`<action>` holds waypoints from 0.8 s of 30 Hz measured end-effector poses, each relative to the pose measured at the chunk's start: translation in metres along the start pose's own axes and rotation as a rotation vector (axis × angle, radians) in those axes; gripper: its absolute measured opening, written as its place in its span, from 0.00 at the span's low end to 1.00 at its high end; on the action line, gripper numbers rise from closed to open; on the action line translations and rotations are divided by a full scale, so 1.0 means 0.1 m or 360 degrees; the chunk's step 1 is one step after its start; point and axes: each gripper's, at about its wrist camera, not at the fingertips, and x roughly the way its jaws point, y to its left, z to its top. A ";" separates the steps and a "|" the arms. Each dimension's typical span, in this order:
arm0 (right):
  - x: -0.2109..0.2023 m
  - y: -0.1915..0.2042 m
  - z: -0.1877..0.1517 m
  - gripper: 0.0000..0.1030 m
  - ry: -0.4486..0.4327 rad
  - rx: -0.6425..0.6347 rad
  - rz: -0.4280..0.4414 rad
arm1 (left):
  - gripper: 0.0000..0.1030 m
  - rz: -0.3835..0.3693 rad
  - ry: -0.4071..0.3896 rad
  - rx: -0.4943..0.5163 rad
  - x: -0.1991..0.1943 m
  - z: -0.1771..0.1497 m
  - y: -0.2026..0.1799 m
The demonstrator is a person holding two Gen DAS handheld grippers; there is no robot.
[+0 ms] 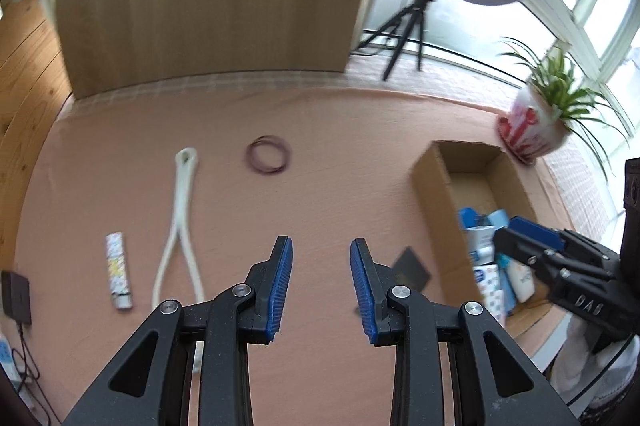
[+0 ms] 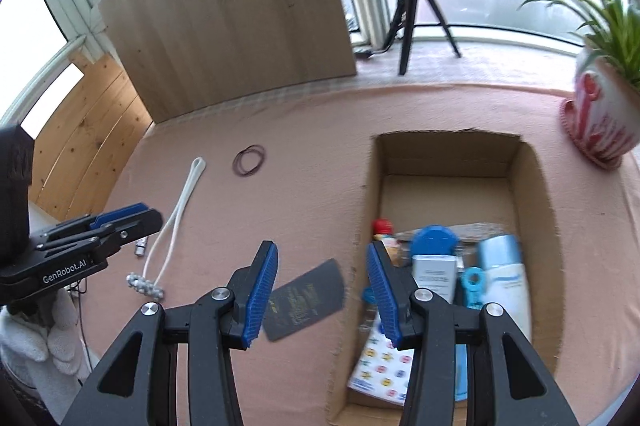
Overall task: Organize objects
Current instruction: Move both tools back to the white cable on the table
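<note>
My left gripper point(image 1: 322, 245) is open and empty above the pink cloth. Ahead of it lie a white cord point(image 1: 182, 222), a ring of dark rubber bands point(image 1: 269, 155) and a patterned tube point(image 1: 118, 272). My right gripper point(image 2: 322, 250) is also open and empty, over the left wall of the cardboard box point(image 2: 536, 226). A dark card point(image 2: 308, 296) lies flat on the cloth beside that wall, under the right gripper's gap. In the box are a blue-lidded jar point(image 2: 434, 240), a white and blue bottle point(image 2: 502, 266) and a patterned pack point(image 2: 384, 366).
A potted plant point(image 2: 600, 122) stands at the back right. A ring light on a tripod point(image 2: 412, 6) and a wooden board point(image 2: 232, 10) stand behind the cloth. A bead string point(image 2: 146, 286) lies at the cord's end. A black device point(image 1: 16, 296) sits at the far left.
</note>
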 end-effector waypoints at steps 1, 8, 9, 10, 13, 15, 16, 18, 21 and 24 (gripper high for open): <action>0.03 0.03 0.02 0.42 0.0012 -0.0007 0.0005 | 0.31 0.0018 0.0007 -0.0029 0.00 -0.03 0.12; 0.35 0.27 0.25 0.41 0.0126 -0.0026 0.0115 | 0.31 0.0137 0.0070 -0.0254 0.02 -0.23 1.01; 0.42 0.31 0.30 0.41 0.0137 -0.0037 0.0121 | 0.31 0.0143 0.0080 -0.0287 0.03 -0.25 1.13; 0.47 0.34 0.34 0.42 0.0146 -0.0045 0.0131 | 0.31 0.0150 0.0096 -0.0322 0.05 -0.28 1.26; 0.67 0.45 0.48 0.42 0.0199 -0.0043 0.0169 | 0.31 0.0149 0.0133 -0.0414 0.11 -0.34 1.55; 0.80 0.54 0.56 0.41 0.0229 -0.0043 0.0227 | 0.31 0.0138 0.0141 -0.0459 0.15 -0.37 1.70; 0.86 0.60 0.59 0.41 0.0247 -0.0048 0.0242 | 0.31 0.0142 0.0147 -0.0464 0.16 -0.39 1.74; 1.00 0.70 0.61 0.41 0.0287 -0.0051 0.0269 | 0.31 0.0129 0.0160 -0.0474 0.20 -0.43 1.81; 1.22 0.88 0.59 0.42 0.0375 -0.0052 0.0326 | 0.31 0.0089 0.0191 -0.0473 0.28 -0.48 1.82; 1.42 1.08 0.50 0.42 0.0458 -0.0059 0.0388 | 0.31 0.0052 0.0217 -0.0454 0.34 -0.53 1.77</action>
